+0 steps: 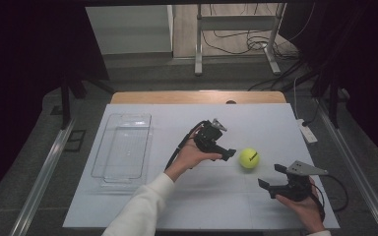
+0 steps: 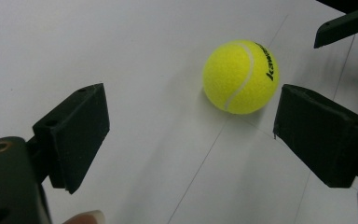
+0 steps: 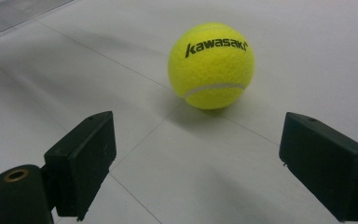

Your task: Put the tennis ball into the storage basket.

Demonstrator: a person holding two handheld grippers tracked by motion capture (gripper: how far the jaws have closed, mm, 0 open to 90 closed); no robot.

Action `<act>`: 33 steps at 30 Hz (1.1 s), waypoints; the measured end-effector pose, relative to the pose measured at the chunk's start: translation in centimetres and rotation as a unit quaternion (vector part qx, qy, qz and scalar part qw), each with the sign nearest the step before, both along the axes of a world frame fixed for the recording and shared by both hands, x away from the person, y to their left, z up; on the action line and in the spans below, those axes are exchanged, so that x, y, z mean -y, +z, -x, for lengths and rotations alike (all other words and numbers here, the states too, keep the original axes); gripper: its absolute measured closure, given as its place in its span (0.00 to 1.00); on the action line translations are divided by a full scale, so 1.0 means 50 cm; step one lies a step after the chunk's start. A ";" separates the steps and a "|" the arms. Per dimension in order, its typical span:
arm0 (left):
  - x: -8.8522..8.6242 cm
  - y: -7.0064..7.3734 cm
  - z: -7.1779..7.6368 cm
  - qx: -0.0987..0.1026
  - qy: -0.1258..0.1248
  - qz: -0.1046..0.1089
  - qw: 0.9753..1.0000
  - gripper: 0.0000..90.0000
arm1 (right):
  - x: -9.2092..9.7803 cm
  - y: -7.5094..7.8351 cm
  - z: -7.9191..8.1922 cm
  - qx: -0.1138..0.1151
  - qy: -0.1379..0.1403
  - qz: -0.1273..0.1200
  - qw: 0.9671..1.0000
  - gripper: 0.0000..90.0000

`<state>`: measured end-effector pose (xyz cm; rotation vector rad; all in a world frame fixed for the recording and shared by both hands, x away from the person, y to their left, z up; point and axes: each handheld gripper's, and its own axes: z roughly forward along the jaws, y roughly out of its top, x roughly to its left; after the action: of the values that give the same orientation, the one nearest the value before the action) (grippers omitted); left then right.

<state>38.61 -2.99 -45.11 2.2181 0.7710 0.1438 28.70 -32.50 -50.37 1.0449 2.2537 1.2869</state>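
Left hand-held gripper [image 1: 230,153] hovers just beside the ball [image 1: 249,158], jaws apart and empty; in the left gripper view the ball [image 2: 240,77] sits ahead of the jaws and toward the right one, not yet between them. Right hand-held gripper [image 1: 271,177] is near the ball on its other side, jaws also apart, nothing held; its view has the ball [image 3: 211,65] centred ahead of the jaws. Ball rests on the white worktop [image 1: 142,206], well apart from the clear tray [image 1: 122,146]. Judged step: approach before grasp. Next move calls for one gripper to advance until the ball lies between the jaws, then close gently, since the ball may roll if nudged.
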 end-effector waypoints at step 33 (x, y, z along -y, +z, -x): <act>0.072 -0.019 -0.016 -0.011 -0.029 -0.011 0.999 0.11 | -0.003 -0.003 0.000 -0.003 0.003 0.008 1.000 0.12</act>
<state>39.43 -6.59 -46.05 2.2644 0.7205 0.1004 28.70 -32.34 -50.52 1.0375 2.2696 1.2676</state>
